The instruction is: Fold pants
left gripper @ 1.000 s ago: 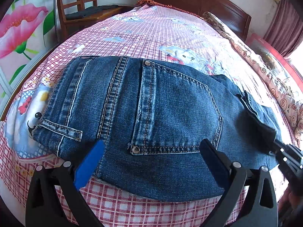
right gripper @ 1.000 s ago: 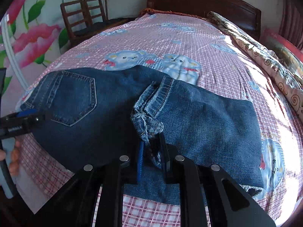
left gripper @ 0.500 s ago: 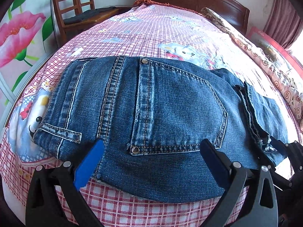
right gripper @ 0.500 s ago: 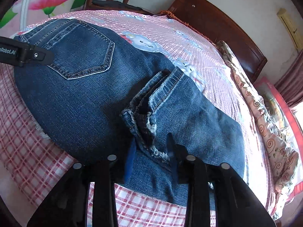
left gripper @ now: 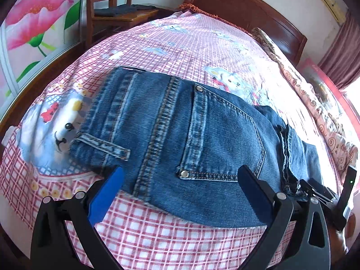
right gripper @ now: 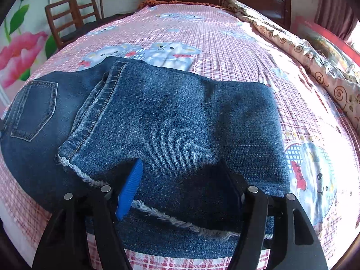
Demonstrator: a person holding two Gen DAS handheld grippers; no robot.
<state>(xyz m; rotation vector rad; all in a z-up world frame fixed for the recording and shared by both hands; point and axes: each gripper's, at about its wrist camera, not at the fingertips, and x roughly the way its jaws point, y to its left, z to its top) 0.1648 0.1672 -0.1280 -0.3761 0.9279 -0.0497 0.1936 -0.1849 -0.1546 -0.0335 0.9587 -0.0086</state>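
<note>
Blue jeans (left gripper: 202,135) lie on the pink checked bed sheet (left gripper: 180,45), waistband to the left, back pocket (left gripper: 222,139) facing up. In the right wrist view the leg part (right gripper: 180,117) lies folded flat over the seat, its frayed hem (right gripper: 171,220) nearest me. My left gripper (left gripper: 180,180) hovers open over the near edge of the seat, gripping nothing. My right gripper (right gripper: 180,180) has its jaws opening; the folded leg lies under them and the pads do not press it. In the left wrist view the right gripper (left gripper: 315,189) sits at the hem's corner.
A wooden chair (left gripper: 117,6) with dark clothes on it stands beyond the bed's far left side. The dark wooden headboard (left gripper: 247,6) closes the far end. A rolled floral quilt (right gripper: 315,51) runs along the right side. The near bed edge lies just below both grippers.
The right gripper was shut on the bunched hem; its jaws have spread and let go, and the leg now lies flat. The left gripper, still open, has shifted slightly along the bed.
</note>
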